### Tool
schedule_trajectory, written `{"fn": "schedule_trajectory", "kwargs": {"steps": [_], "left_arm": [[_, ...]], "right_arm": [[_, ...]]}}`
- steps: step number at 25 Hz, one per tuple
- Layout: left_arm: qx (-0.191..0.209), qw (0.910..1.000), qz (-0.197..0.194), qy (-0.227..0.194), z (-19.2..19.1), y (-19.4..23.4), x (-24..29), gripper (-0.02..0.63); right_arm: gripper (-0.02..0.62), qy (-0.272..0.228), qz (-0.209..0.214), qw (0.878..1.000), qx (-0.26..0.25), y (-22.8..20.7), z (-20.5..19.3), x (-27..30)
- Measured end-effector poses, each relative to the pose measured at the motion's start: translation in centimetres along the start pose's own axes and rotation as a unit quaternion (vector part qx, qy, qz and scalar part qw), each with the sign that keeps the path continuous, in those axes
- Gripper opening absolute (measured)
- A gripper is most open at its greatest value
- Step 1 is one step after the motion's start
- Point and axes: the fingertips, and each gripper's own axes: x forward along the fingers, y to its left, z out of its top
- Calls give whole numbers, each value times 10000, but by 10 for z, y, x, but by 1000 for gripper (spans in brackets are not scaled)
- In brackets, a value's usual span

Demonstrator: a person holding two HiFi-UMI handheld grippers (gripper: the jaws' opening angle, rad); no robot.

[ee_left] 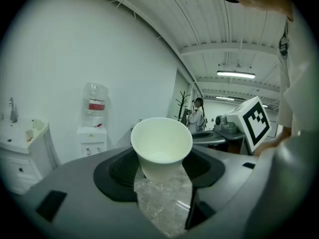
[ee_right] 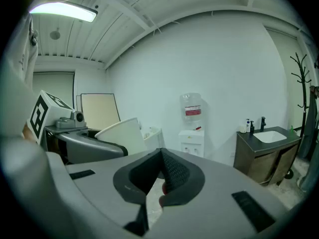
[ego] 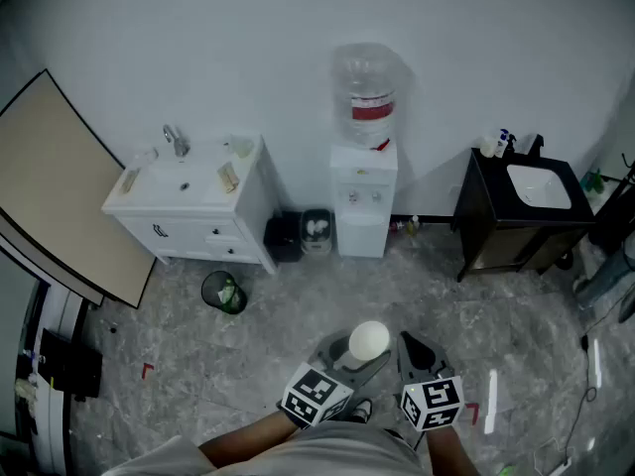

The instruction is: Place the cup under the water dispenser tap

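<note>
A white paper cup (ego: 368,341) stands upright and empty between the jaws of my left gripper (ego: 359,357), which is shut on its lower wall. In the left gripper view the cup (ee_left: 162,146) fills the middle and my left gripper (ee_left: 162,169) clasps it from both sides. The water dispenser (ego: 363,198), white with a clear bottle (ego: 369,95) on top, stands against the far wall, well ahead of the cup. It also shows as the dispenser (ee_left: 91,139) and the dispenser (ee_right: 192,142). My right gripper (ego: 417,351) is beside the cup, shut and holding nothing, as my right gripper (ee_right: 160,159) shows.
A white vanity with a sink (ego: 190,204) stands left of the dispenser, a black vanity (ego: 518,218) to its right. A small black bin (ego: 224,292) and dark boxes (ego: 298,234) sit on the marbled floor near the dispenser. A beige board (ego: 55,181) leans at far left.
</note>
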Motion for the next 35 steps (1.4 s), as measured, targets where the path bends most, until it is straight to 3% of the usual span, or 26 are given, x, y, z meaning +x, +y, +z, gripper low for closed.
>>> {"fn": "schedule_trajectory", "kwargs": {"steps": [10,23,35], "left_arm": [[10,10000,48,28,-3,-4,6,275],[95,9997,233,28,0,-4,18,275],[73,9991,428,-12,7,21,44,275]], "right_arm": [[15,15,80,10000,-11,-6,-3,-2],[17,-348,352,9984,262,-19,7,-12],[17,-441,511,9975,223,-39,18,11]]}}
